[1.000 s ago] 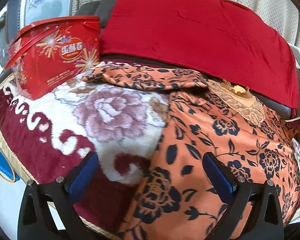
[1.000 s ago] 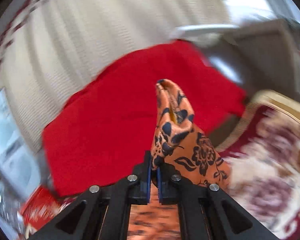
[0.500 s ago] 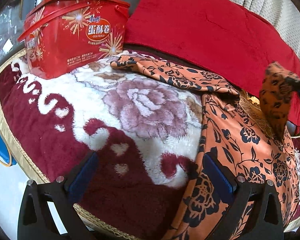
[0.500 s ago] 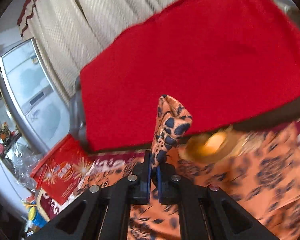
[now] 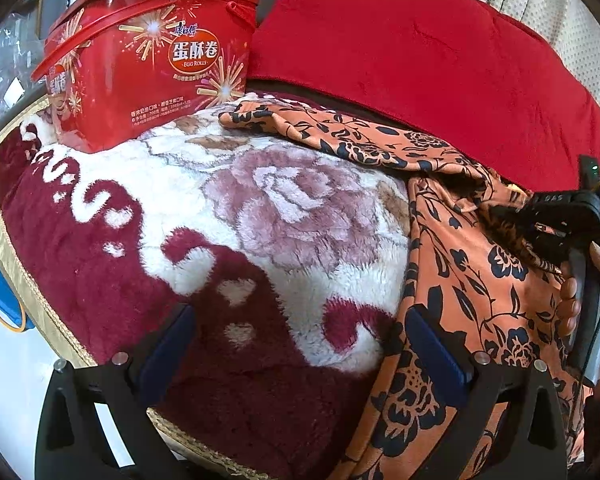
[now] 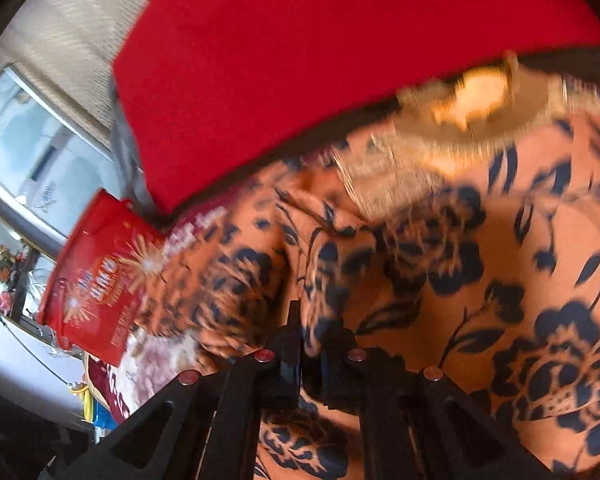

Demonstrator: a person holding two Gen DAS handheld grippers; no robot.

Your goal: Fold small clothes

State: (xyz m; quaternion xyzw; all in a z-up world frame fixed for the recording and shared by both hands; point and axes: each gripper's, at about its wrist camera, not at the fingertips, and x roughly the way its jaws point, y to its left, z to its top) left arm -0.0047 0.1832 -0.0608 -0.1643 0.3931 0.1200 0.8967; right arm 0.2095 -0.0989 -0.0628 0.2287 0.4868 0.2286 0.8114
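Garment (image 6: 440, 264) pinch only in right view; left hand-held gripper (image 5: 300, 344) agape.

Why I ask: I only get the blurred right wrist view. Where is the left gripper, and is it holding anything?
Observer: The left gripper is open and holds nothing; it hovers over the near edge of the blanket.
Operator: Any cloth between its jaws?
Observer: One of the jaws overlaps the edge of the orange floral garment; the other is over bare blanket.
Operator: How does the cloth by the tin lie?
Observer: Spread on the blanket with a few wrinkles, its tip right beside the red egg roll tin; I cannot tell whether they touch.
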